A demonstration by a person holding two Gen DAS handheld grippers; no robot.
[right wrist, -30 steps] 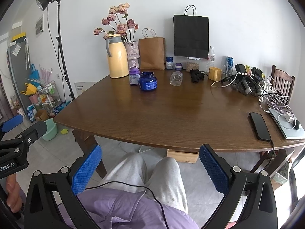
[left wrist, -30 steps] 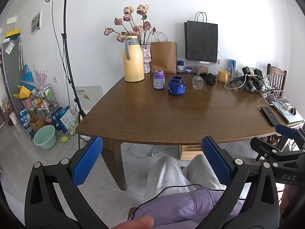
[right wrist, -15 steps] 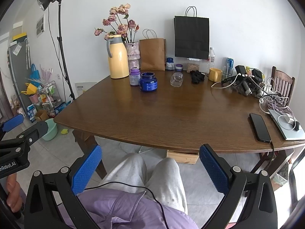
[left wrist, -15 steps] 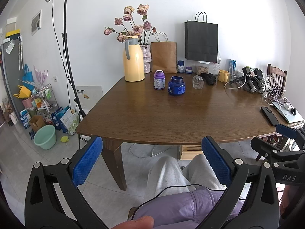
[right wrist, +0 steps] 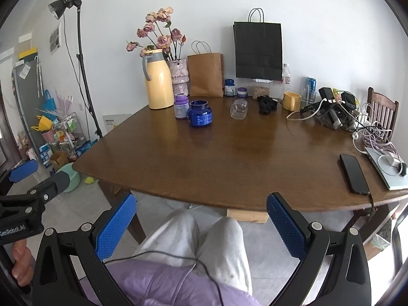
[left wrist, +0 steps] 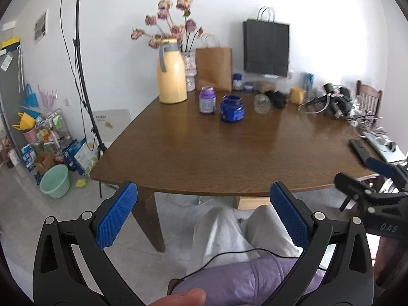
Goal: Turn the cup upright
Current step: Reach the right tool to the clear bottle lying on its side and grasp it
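Far back on the table (right wrist: pixel 229 153) we see one clear cup (right wrist: pixel 239 109) lying on its side, long axis slanting away to the right; our left gripper (left wrist: pixel 204 216) and right gripper (right wrist: pixel 201 220) hang wide apart, empty, above our lap.

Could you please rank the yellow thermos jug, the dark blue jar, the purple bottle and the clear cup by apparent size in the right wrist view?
1. yellow thermos jug
2. dark blue jar
3. purple bottle and clear cup: look alike, so unranked.
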